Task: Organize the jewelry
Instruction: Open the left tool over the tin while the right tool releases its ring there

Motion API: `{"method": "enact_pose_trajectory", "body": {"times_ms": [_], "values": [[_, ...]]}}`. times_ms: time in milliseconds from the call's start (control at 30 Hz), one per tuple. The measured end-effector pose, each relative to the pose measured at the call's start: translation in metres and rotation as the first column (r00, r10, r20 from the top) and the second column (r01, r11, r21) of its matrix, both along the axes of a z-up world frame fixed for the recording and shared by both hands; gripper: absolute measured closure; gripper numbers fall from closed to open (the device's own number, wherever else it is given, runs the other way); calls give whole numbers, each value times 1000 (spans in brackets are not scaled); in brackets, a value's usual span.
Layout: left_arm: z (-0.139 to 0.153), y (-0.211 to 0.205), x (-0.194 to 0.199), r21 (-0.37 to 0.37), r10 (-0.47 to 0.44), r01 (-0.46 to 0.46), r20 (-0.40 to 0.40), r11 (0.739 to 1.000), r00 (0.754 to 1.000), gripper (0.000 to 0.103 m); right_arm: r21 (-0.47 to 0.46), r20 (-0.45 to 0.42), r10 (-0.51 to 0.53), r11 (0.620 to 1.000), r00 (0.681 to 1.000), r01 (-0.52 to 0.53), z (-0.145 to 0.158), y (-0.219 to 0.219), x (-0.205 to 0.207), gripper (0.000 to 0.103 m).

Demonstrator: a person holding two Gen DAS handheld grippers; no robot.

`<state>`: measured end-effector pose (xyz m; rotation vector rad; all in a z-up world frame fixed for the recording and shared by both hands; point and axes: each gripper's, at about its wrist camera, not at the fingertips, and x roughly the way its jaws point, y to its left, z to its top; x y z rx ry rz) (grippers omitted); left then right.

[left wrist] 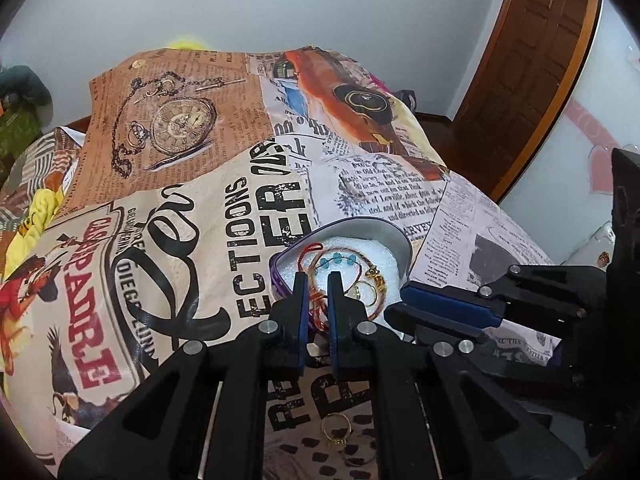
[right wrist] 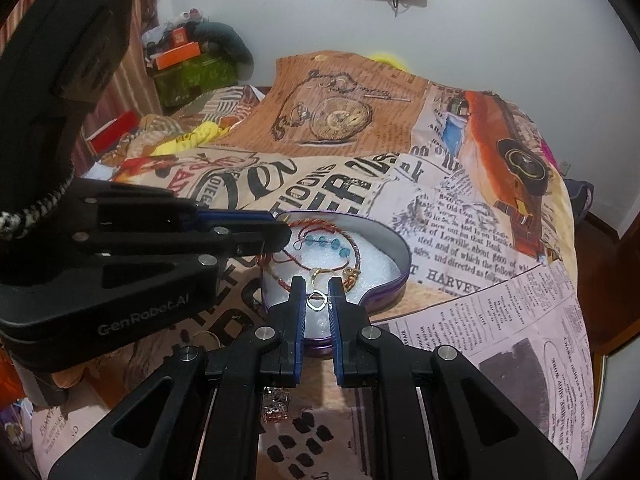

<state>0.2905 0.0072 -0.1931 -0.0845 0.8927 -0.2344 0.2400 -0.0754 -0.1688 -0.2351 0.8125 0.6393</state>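
A purple heart-shaped tin [left wrist: 394, 236] [right wrist: 394, 246] lined with white foam lies on the printed cloth. In it lie a blue-bead bracelet [left wrist: 338, 259] [right wrist: 324, 242], red and orange cords, and a gold ring [left wrist: 366, 292]. My left gripper [left wrist: 318, 286] [right wrist: 282, 236] is over the tin's left side, shut on an orange cord bracelet [left wrist: 316, 300]. My right gripper [right wrist: 318, 286] [left wrist: 398, 304] is over the tin's near edge, shut on a small gold heart-shaped ring [right wrist: 318, 300].
The newspaper-print cloth [left wrist: 224, 216] covers the bed. Loose on it near me are a gold ring [left wrist: 336, 432] [right wrist: 206, 338] and a small sparkly piece [right wrist: 276, 404]. Clutter and boxes [right wrist: 180, 60] sit at the far left; a wooden door [left wrist: 532, 60] stands to the right.
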Motion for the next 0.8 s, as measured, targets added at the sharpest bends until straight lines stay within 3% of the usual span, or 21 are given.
{"method": "enact_pose_trajectory", "body": {"times_ms": [333, 533, 700, 800], "values": [[7, 6, -11, 26, -6, 6, 6, 1000, 1000, 96, -15, -3, -2, 1000, 1000, 2, -3, 3, 1, 93], [11, 14, -20, 31, 14, -14, 10, 999, 1000, 91, -33, -10, -15, 999, 1000, 15, -3, 3, 3, 93], [14, 17, -28, 43, 26, -26, 16, 999, 1000, 80, -38, -12, -31, 999, 999, 30, -1, 2, 2, 84], [17, 19, -32, 43, 31, -32, 20, 999, 999, 80, -36, -1, -33, 999, 999, 33, 4, 1, 0, 84]]}}
